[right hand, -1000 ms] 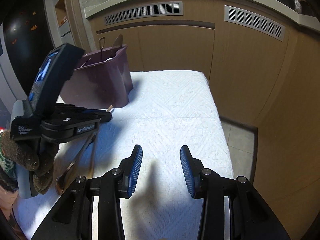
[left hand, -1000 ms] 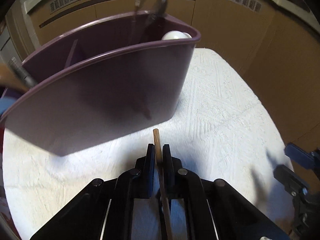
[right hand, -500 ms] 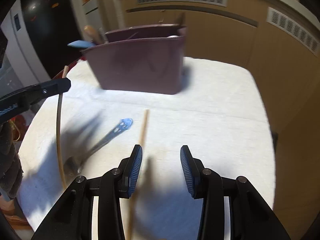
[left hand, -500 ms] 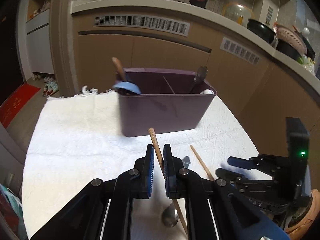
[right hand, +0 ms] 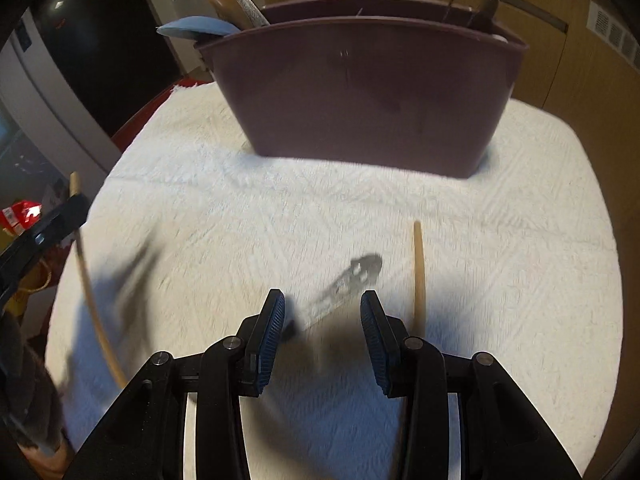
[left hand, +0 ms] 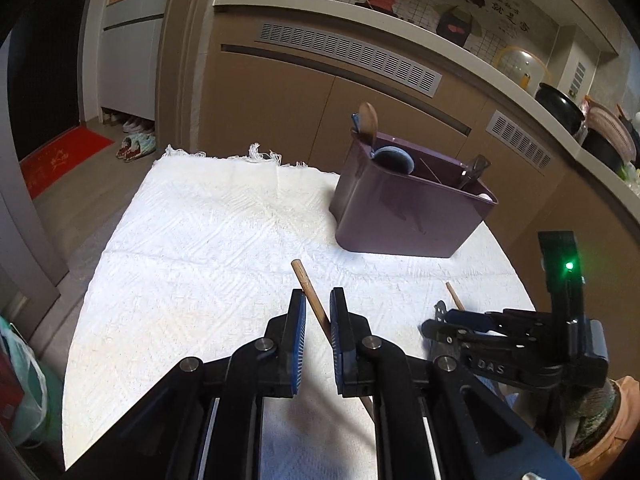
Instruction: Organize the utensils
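Compared with 1 second ago: dark purple plastic utensil caddy (left hand: 400,220) no longer filling the left wrist view, now standing further off and right of centre on the white textured cloth (left hand: 200,240). Right gripper (left hand: 440,324) now reaching in low at the right of that view. In the right wrist view, no longer bare cloth under the fingers: caddy (right hand: 360,100) close ahead, with a blurred perforated metal utensil handle (right hand: 352,276) lying on the cloth below the gap.

Left gripper (left hand: 318,312) grasping 1 pale wooden chopstick (left hand: 310,292), jaws easing apart, stick crossing slantwise from pad to pad and clear of the cloth. Long axis tilted: blunt end pointing up and forward, leaning left; thin end running back and down to the right under the gripper. In the right wrist view, same stick (right hand: 90,300) hanging from the left gripper (right hand: 44,232) at the left edge.

Right gripper (right hand: 322,316) released, pads well apart, nothing clamped.

Second wooden chopstick (right hand: 418,276) lying flat on the cloth just right of the right-hand pad, long axis toward the caddy.

In the caddy's left compartment: wooden spoon (left hand: 368,118), bowl up, beside a blue rounded utensil head (left hand: 394,160).

Raised letters "DAS" readable on the right gripper's body. Characters on the wall picture too small to read.
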Demonstrator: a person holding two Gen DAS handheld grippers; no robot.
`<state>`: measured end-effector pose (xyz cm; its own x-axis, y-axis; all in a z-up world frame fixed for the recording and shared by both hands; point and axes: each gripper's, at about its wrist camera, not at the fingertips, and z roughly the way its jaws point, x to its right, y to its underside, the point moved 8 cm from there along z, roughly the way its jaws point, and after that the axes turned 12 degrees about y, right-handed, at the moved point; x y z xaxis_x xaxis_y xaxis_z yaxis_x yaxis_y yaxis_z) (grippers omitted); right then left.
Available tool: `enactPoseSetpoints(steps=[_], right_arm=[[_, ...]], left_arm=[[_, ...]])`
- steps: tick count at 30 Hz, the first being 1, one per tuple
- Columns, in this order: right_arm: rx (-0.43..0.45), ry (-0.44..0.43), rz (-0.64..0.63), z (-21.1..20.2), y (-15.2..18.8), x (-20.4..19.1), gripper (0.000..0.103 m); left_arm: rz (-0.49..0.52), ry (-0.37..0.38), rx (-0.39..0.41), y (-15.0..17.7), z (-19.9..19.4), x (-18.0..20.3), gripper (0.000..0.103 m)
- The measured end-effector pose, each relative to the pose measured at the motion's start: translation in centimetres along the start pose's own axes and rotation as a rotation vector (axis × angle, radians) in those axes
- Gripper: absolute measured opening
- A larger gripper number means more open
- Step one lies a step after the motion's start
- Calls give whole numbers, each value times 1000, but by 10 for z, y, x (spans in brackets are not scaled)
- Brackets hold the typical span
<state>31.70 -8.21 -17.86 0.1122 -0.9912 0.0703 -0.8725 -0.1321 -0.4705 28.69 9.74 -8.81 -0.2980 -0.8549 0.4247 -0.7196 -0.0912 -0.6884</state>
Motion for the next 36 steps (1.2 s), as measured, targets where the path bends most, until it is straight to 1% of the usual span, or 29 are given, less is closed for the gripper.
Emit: enactPoseSetpoints(steps=[3,4,6,8,10,13,17,18,20,21,23,26,32,33,36], right_arm=[[25,33,-7,3,-6,-4,41],[38,49,-33,4,-7,-8,43],[73,84,-105,6,-9,-19,43],[104,66,-164,6,-10,-31,43],[116,56,-181,7,-12,-34,43],[119,36,-163,11,-20,-32,43],[108,49,-165,16,-28,-35,45],[108,51,-168,16,-29,-36,43],[116,48,-196,14,-29,-41,30],[119,50,-214,13,-28,-44,21],[125,59,-231,11,-25,-47,18],[125,31,-224,2,-18,-44,18],[201,-30,-195,-46,-9,-34,17],[219,-33,-191,-55,-8,-33,2],[277,-38,-180,-82,-5,-28,0]], left_arm=[[-12,18,4,2,0,-2,10],[-15,26,7,2,0,-2,10],[-21,35,7,3,1,-3,10],[-28,39,3,3,3,-4,10],[-32,40,-1,4,4,-4,10],[-35,42,-6,4,5,-4,10],[-44,33,-12,5,7,-5,10],[-47,34,-13,5,7,-5,10],[-55,35,-14,5,6,-5,10],[-55,33,-14,5,5,-5,10],[-54,26,-11,5,2,-3,10],[-52,21,-6,6,-4,0,10],[-31,28,15,2,-18,14,10],[-22,34,19,1,-20,18,10],[12,47,29,-1,-25,34,10]])
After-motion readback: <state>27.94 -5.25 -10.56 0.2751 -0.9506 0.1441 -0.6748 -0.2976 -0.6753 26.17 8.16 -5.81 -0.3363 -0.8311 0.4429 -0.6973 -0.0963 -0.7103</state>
